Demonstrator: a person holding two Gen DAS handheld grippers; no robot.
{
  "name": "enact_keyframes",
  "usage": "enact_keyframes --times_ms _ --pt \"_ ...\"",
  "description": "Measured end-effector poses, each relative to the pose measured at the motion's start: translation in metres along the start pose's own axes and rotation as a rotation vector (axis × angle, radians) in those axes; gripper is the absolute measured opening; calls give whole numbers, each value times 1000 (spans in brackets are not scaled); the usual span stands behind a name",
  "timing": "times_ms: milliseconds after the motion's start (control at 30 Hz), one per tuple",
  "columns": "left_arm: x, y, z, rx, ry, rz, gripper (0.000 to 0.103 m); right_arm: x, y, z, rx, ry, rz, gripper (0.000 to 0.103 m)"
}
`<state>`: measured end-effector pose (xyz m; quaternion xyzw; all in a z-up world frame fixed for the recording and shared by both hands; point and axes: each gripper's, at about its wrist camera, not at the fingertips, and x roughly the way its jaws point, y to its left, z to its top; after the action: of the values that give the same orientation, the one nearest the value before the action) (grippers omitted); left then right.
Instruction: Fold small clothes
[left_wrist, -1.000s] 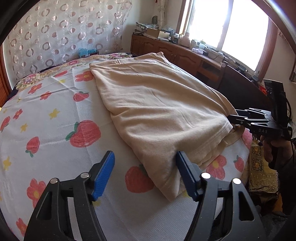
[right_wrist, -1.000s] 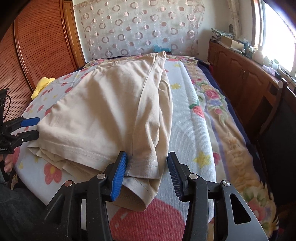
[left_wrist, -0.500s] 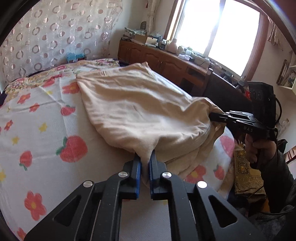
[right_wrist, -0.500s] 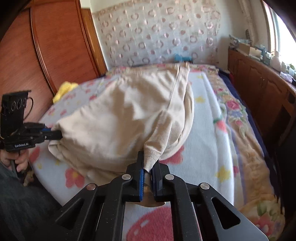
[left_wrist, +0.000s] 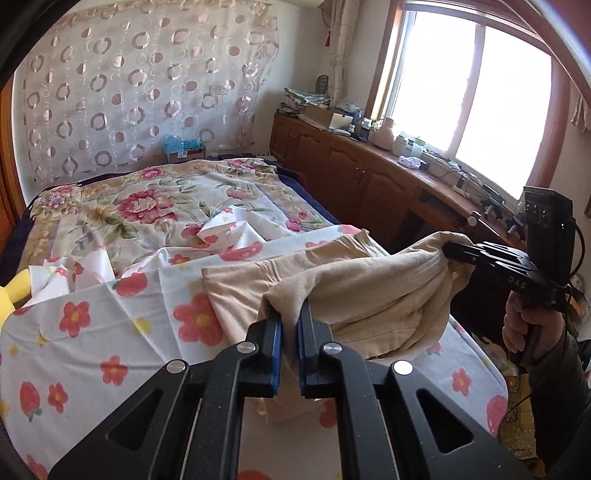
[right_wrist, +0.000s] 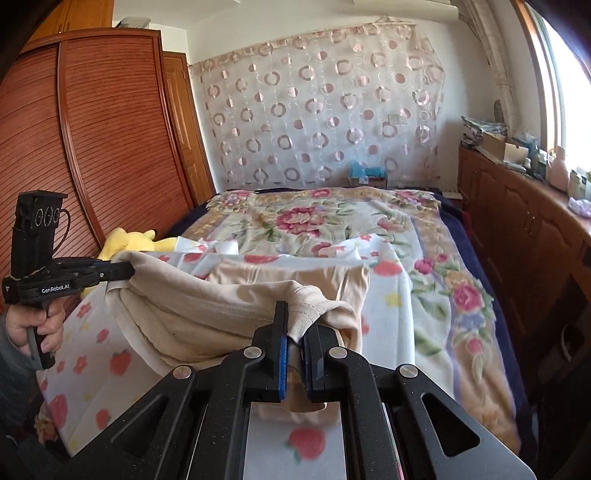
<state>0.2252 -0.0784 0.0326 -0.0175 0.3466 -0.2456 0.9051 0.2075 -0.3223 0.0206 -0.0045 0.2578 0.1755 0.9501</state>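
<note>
While its far part lies on the strawberry-print bed sheet (left_wrist: 110, 332), a soft beige cotton garment (left_wrist: 373, 295) sags between two grips, limp and light, best held at its hemmed near corners. The left gripper (left_wrist: 289, 332) and right gripper (right_wrist: 293, 341) are each clamped on a corner, pointing gently downward, raised above the bed.

Both hand-held grippers, left (left_wrist: 290, 325) and right (left_wrist: 452, 251), pinch the beige garment (left_wrist: 369, 295).

bed (right_wrist: 476, 373): covered by floral bedspread (right_wrist: 314, 218)
near half: strawberry-print sheet (left_wrist: 122, 325) spread, rumpled at far edge
on sheet: beige garment (left_wrist: 240, 288)
left edge: yellow plush toy (right_wrist: 129, 240)
</note>
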Motion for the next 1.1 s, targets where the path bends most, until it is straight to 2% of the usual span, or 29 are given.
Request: enact_keyframes --times_ms 167,333,433,500,567,600,667,767,900,1100 --pt "40 27 15 -39 47 36 8 56 -10 22 3 53 7 6" --pt "74 47 17 -70 107 54 8 86 -14 45 5 106 1 6" --pt "83 51 14 -68 134 46 11 91 -16 51 21 118 -8 18" --pt "78 52 12 -51 127 27 20 84 -17 55 15 111 -38 26" --pt "67 51 11 -22 100 38 44 72 -18 55 7 87 -59 36" --pt "59 51 8 -4 89 45 49 67 -16 54 1 79 -67 39" --pt "50 53 1 18 88 37 67 52 -14 46 -16 72 -85 42" --pt "48 57 -11 31 121 33 68 42 -11 30 -49 91 -80 45" --pt "70 59 -18 50 181 44 68 51 3 19 -130 157 -66 45" --pt "99 55 -4 53 195 30 68 65 22 19 -184 228 -30 45"
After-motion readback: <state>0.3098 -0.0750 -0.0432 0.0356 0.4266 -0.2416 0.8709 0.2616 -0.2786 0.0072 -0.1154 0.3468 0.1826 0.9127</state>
